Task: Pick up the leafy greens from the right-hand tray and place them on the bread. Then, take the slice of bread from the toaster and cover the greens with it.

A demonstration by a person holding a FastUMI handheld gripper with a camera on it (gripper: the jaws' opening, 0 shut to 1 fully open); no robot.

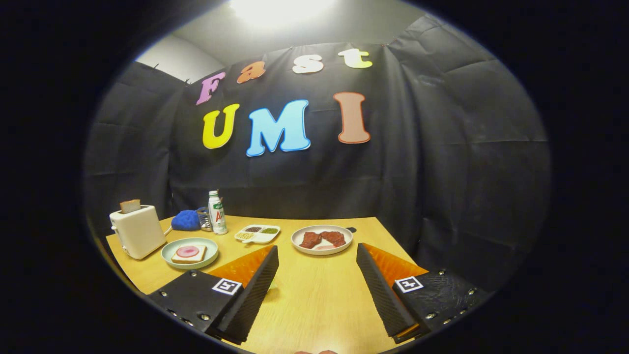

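Reddish leafy greens remain on their plate at frame centre, toaster slice at left unmoved; your gripper is released, holding nothing, both steps outstanding

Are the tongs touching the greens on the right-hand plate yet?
Apart. The gripper view shows the tongs open over bare table, with the greens lying on their plate beyond the fingertips.

No readable words are showing on the bottle; square black-and-white marker tags are sitting on the gripper, its fingers standing apart.
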